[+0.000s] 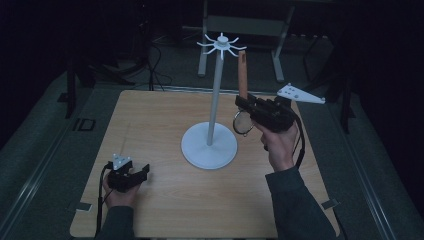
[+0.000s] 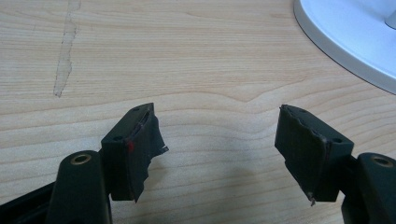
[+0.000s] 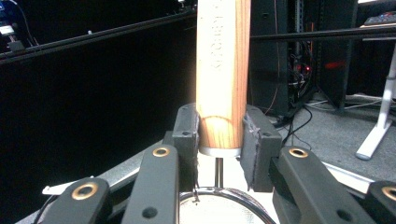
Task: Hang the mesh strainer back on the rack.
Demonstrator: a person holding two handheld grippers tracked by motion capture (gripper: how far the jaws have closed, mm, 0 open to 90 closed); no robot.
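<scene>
On the wooden table (image 1: 165,200), a white hanging stand (image 1: 215,100) is set at centre, its hook crown (image 1: 221,45) at the far top. To its right, a strainer (image 1: 243,80), or so the wire ring suggests, is held upright by its wooden handle, clamped between the jaws of the right gripper (image 3: 219,135). The left gripper (image 2: 215,140) is rested near-left, jaws apart and empty. A hook could be missed, or the stand knocked over, should the handle swing wide

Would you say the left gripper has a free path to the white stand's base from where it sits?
Probably yes: the left gripper is open, and bare table lies between it and the stand's base.
</scene>
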